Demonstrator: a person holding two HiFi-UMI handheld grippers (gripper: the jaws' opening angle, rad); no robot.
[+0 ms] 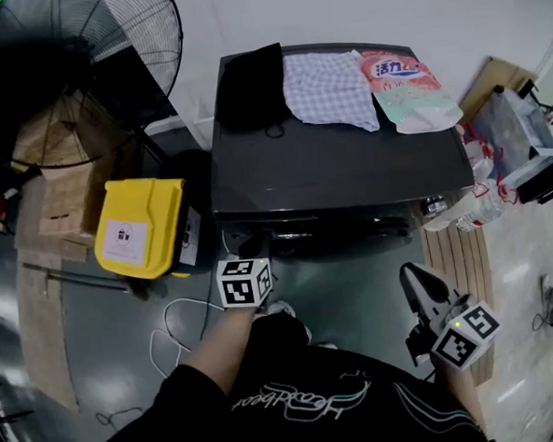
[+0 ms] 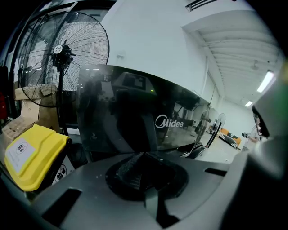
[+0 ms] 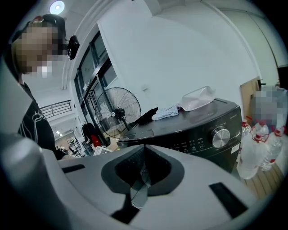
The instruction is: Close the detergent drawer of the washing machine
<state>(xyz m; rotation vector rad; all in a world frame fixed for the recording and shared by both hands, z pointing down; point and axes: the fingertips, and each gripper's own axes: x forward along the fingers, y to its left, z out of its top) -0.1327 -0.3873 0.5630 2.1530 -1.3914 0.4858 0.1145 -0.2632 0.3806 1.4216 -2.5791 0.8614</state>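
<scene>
View of a person standing before a dark front-loading washing machine (image 1: 339, 169), with a gripper in each hand. The left gripper (image 2: 144, 153) points at the glossy front panel near its left end; its jaws are pressed together on nothing. The right gripper (image 1: 407, 273) hangs lower and to the right, apart from the machine, its jaws likewise together and empty. The detergent drawer (image 3: 135, 134) sits at the upper left of the front. In the right gripper view it appears to jut out as a flat dark slab, though how far cannot be told. A round dial (image 3: 220, 137) sits further right. On the lid lie a black cloth (image 1: 252, 84), a checked cloth (image 1: 329, 89) and a pink pouch (image 1: 407, 91). A yellow bin (image 1: 141, 225) and a fan (image 1: 134, 37) stand to the left, with bottles (image 1: 477, 211) to the right.
</scene>
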